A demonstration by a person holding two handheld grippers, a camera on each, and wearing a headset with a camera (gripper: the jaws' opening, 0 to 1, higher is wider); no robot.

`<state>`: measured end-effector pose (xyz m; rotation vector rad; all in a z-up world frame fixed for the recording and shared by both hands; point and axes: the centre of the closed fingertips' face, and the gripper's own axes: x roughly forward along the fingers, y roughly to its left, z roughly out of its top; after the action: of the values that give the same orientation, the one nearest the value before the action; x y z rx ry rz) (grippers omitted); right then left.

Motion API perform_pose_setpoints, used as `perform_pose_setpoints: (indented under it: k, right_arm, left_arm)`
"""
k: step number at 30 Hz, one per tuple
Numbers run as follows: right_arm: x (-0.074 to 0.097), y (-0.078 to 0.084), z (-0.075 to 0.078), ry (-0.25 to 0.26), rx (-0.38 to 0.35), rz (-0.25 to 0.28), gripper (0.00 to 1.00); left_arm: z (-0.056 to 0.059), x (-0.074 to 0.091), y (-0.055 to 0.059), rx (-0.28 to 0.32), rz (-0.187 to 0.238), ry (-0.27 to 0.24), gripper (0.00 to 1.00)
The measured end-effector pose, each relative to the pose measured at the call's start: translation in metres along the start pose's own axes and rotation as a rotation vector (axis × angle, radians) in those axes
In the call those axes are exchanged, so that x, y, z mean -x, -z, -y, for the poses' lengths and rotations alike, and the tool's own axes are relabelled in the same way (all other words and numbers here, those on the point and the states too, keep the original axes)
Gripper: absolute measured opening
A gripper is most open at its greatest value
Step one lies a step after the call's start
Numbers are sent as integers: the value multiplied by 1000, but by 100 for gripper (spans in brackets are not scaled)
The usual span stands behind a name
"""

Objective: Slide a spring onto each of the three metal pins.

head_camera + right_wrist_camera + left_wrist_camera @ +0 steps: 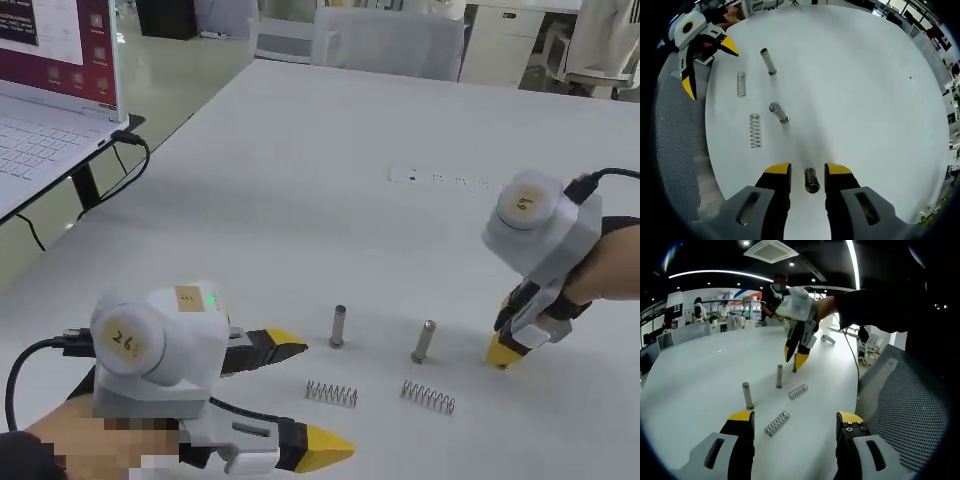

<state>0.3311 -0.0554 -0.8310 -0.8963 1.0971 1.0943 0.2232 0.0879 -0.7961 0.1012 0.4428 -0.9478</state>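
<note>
**One pin sprung, two still bare**

One fitted spring (811,180) sits on its pin between the right gripper's (808,169) narrowly parted fingers, which do not seem to pinch it. On the worktop (300,180), the left pin (338,327) and middle pin (424,341) stand bare. The near spring (331,393) and far spring (428,397) lie beside them. The left gripper (796,417) hovers with fingers spread wide and empty. Next, probably: pinch the near spring and tip it over the left pin.

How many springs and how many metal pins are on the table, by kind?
Springs: 3. Left-hand spring and right-hand spring lie flat; upright spring stands between the jaws of the right gripper.
Metal pins: 2. Left-hand pin and right-hand pin, both upright and bare.
Total: 5. Whether a pin sits inside the upright spring cannot be told.
</note>
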Motion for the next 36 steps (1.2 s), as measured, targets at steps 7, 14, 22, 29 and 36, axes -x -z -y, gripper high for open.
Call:
perform_pose_setpoints:
  k: [7, 14, 22, 29, 36]
  right_arm:
    - [5, -11, -7, 35, 85, -2, 25]
    - [11, -22, -26, 22, 112, 21, 25]
    - [13, -29, -46, -8, 141, 34, 21]
    - [3, -28, -67, -60, 149, 22, 17]
    - [-11, -27, -77, -79, 155, 7, 16]
  left_arm:
    - [0, 1, 0, 2, 3, -3, 62]
    - [0, 1, -1, 0, 6, -1, 62]
    - [1, 1, -1, -3, 6, 2, 62]
    - [2, 1, -1, -7, 7, 5, 61]
    - [4, 2, -2, -9, 6, 8, 61]
